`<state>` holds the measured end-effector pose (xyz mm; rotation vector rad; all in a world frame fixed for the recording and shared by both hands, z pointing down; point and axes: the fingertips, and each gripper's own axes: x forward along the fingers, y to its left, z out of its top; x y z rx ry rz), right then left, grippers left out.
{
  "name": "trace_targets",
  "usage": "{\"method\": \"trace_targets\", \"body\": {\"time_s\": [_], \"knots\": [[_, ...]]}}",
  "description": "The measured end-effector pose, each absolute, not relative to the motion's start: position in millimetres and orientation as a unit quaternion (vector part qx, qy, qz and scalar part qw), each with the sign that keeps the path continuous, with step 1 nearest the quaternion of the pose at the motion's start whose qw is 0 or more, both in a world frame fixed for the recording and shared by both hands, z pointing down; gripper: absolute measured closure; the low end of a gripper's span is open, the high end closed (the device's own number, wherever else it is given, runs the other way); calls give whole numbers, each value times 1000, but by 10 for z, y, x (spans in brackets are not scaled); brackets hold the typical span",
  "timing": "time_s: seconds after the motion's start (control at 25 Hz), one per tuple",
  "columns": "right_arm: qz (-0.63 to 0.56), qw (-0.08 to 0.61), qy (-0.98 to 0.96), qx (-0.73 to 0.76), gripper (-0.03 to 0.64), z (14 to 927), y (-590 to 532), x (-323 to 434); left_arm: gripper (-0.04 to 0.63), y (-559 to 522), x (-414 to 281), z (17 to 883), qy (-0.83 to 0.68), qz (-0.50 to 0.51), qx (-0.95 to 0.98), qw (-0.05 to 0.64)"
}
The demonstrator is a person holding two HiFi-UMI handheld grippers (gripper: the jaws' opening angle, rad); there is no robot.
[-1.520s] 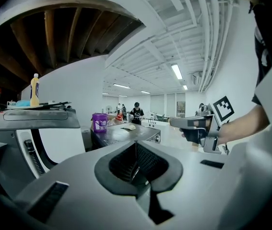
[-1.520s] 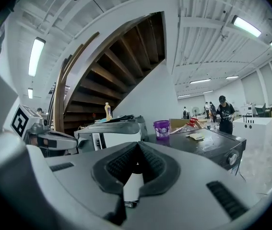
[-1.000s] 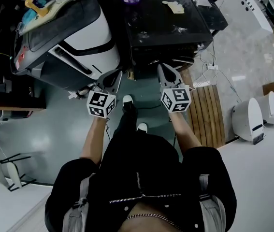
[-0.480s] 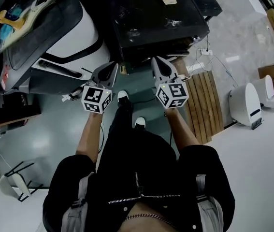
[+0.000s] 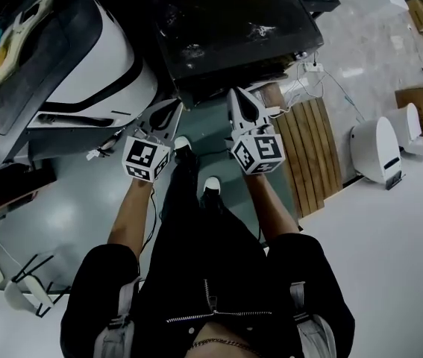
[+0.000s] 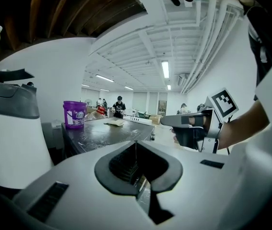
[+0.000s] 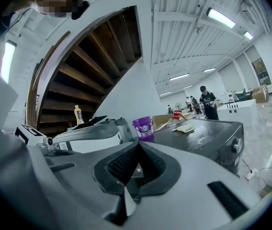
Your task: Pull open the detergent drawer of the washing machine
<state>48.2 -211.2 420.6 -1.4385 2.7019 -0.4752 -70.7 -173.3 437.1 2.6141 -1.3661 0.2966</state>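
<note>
Open hall with grey-green floor [image 5: 69, 200]; dark grey box-shaped washing machine [image 5: 233, 28] ahead. Near its front edge, left tool [image 5: 172, 112] and right tool [image 5: 237, 99], each pressed together, pinching nothing. On that front, detergent drawer hidden; apparently untouched, everything left to do.

I hold my left forearm [image 5: 131, 216] and right forearm [image 5: 268, 200] stretched forward side by side. My left tool [image 5: 171, 112] points ahead, roughly level, its jaws closed tip to tip with nothing between them. My right tool [image 5: 236, 98] sits just beside it, jaws likewise pressed together and empty.
</note>
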Motion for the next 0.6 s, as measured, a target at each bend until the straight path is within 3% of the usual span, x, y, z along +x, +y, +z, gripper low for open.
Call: {"method": "trace_targets", "body": {"time_s": [0.4, 0.6], "knots": [[-200, -11, 844, -497, 621, 4778, -2286, 535, 574, -1911, -707, 4776, -445, 108, 882, 115], [-266, 35, 851, -451, 624, 5058, -2262, 490, 574, -1955, -661, 4887, -436, 107, 885, 124]]}}
